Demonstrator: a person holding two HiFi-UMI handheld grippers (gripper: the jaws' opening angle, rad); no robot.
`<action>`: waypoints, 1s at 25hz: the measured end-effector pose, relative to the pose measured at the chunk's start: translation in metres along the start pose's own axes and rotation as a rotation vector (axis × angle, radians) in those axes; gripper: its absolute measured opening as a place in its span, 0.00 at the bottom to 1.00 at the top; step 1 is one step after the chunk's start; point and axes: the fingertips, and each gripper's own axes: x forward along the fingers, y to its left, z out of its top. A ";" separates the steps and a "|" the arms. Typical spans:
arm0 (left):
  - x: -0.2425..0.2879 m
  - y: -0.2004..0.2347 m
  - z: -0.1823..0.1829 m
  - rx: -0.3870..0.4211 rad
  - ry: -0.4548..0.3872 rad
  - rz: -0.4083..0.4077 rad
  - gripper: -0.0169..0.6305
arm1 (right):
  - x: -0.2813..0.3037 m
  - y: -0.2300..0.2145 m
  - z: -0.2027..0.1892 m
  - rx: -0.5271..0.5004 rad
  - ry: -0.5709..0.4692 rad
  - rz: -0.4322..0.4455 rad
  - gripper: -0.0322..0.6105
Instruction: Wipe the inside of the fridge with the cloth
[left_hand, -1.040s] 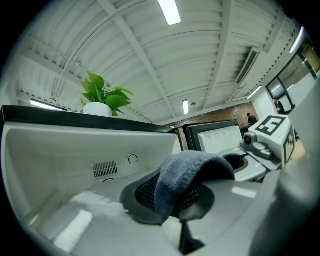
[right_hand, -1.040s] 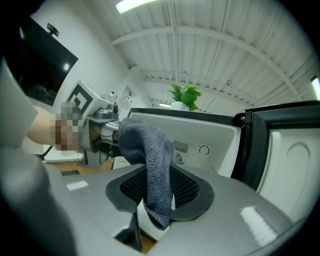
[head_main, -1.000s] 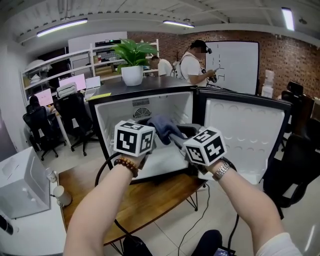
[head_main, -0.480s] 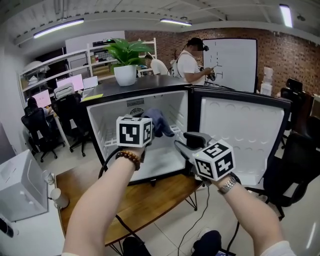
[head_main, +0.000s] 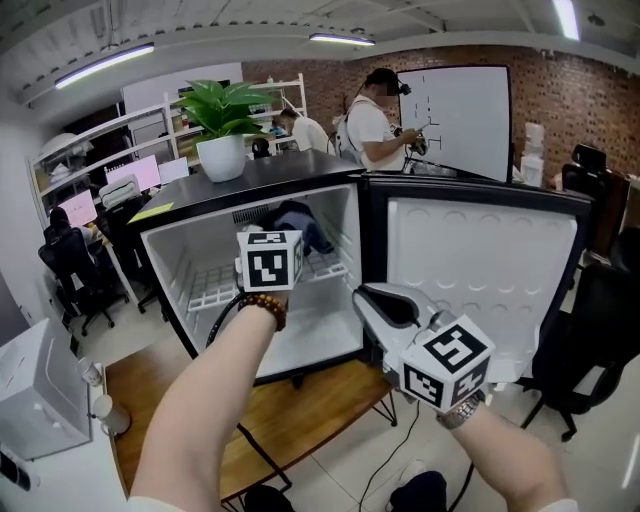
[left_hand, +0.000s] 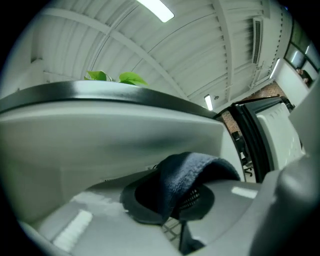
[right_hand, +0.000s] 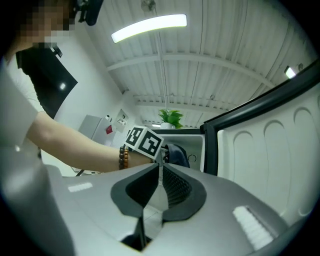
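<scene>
Two grippers: right gripper (head_main: 366, 296) hangs outside the fridge (head_main: 168, 250), its jaws just closing to a slit with nothing between them; left gripper (left_hand: 173, 212) pinches the cloth (head_main: 300, 222).
Cloth: high inside, above the wire shelf (head_main: 215, 285).
Door (head_main: 480, 270): swung wide on the right, hinge edge near the right gripper.
Fridge top: potted plant (head_main: 222, 130).
Beyond: person (head_main: 372, 125) at whiteboard (head_main: 465, 120), well apart.

No text can be read anywhere. The whiteboard (head_main: 465, 115) bears dark marks too small to make out.
</scene>
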 end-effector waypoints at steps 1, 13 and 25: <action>0.005 0.000 0.000 0.006 -0.007 0.008 0.07 | -0.001 0.002 0.001 -0.004 -0.006 0.003 0.08; 0.064 -0.002 -0.003 0.035 -0.032 0.047 0.07 | 0.003 0.012 -0.006 -0.028 -0.015 0.039 0.05; 0.104 -0.011 -0.002 0.000 -0.047 -0.013 0.06 | 0.011 0.004 -0.013 -0.030 -0.028 0.055 0.05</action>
